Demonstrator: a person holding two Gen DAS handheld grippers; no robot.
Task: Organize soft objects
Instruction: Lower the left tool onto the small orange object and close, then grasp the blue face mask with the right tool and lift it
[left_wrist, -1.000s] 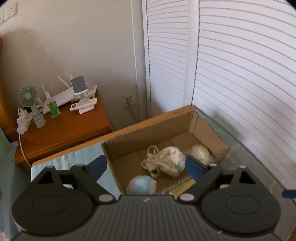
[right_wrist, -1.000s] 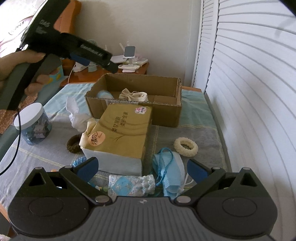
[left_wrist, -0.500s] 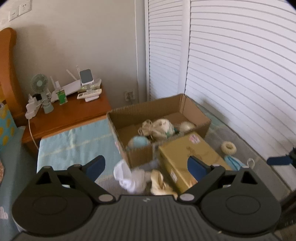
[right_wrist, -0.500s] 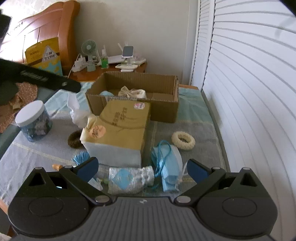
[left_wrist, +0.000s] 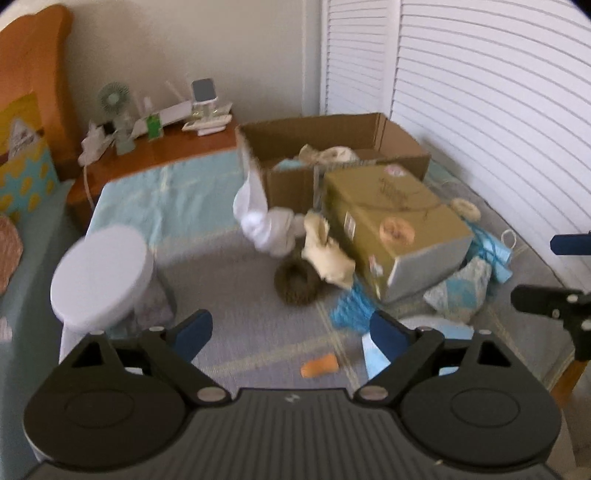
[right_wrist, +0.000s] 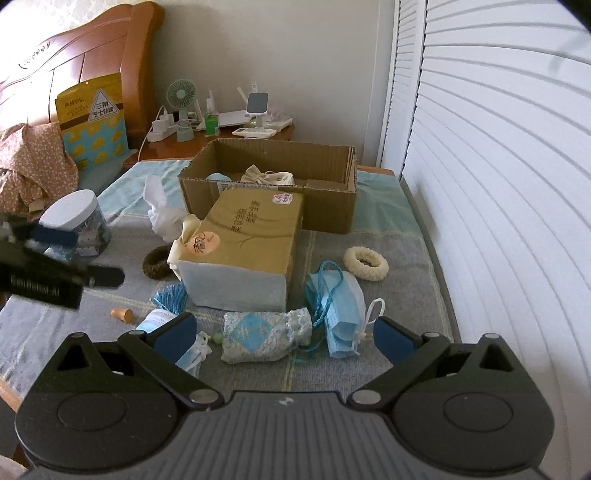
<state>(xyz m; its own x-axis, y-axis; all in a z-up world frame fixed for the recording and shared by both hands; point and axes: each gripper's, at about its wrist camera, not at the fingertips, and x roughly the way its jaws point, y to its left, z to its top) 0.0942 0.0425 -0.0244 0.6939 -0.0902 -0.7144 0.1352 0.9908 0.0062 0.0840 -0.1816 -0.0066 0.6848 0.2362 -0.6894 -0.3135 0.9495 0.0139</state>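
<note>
A: where's the stuff vs the jaws right now?

B: right gripper (right_wrist: 284, 334) is spread wide, empty; the pale blue patterned drawstring pouch (right_wrist: 266, 334) lies on the bed between its jaws, untouched; the blue face mask (right_wrist: 338, 302) is just right of it.

A: and the left?

B: left gripper (left_wrist: 286, 334) is wide too, just been narrowing a bit, nothing between; the brown fuzzy scrunchie (left_wrist: 295, 282) sits ahead; the open cardboard box (right_wrist: 325, 212) is further back.
</note>
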